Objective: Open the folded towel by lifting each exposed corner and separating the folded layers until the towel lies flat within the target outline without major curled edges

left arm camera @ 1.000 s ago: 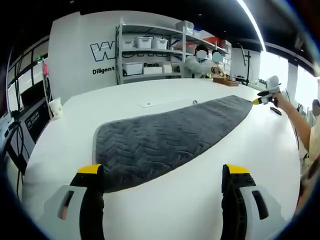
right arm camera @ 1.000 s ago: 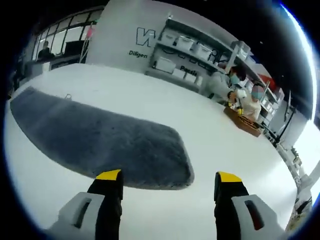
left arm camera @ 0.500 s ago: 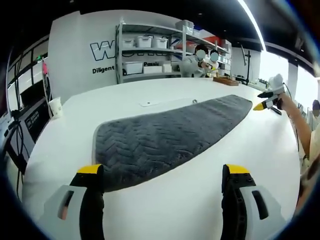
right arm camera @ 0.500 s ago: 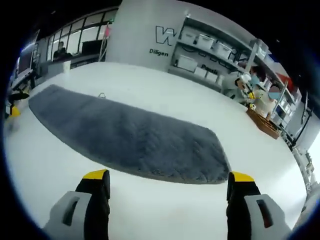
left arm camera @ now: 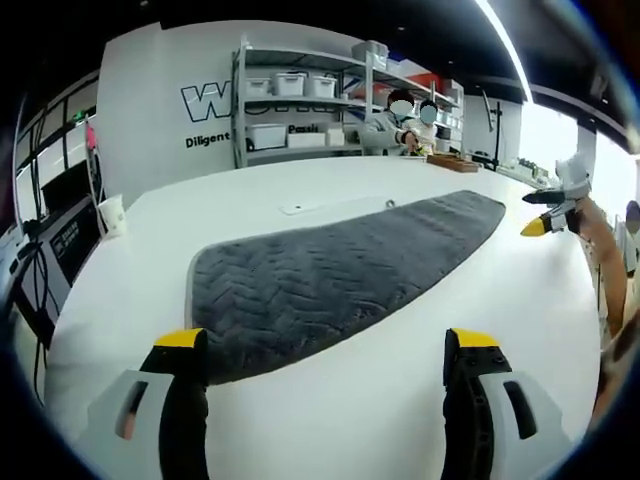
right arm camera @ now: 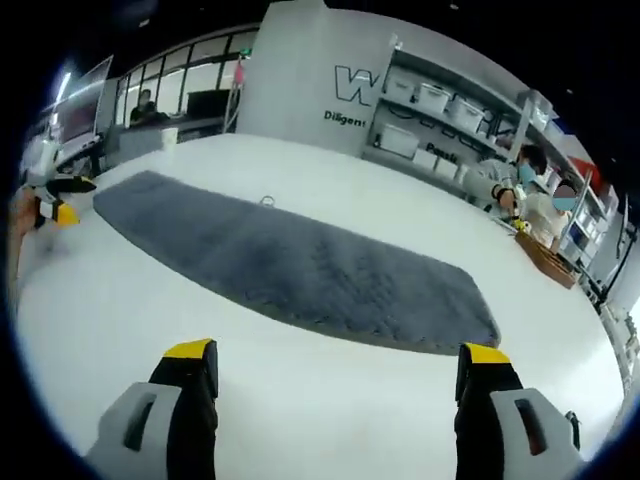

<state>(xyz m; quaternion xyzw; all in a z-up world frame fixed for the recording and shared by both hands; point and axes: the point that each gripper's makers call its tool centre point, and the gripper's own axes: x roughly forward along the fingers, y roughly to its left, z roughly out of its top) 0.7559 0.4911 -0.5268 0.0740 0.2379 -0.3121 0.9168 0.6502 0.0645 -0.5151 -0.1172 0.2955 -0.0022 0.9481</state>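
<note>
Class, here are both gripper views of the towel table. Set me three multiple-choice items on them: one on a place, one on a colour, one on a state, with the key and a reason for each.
1. Where does the towel lie?
A. on the white table
B. on a shelf
C. on the floor

2. What colour are the tips of the left tongs?
A. red
B. yellow
C. green

3. How do the right tongs stand?
A. shut on the towel
B. shut on a cup
C. open, holding nothing

Key: 1 A, the grey towel is spread along the tabletop in both views. 2 B, both jaws end in yellow caps. 3 C, the jaws stand wide apart over bare table, short of the towel's edge.
</note>
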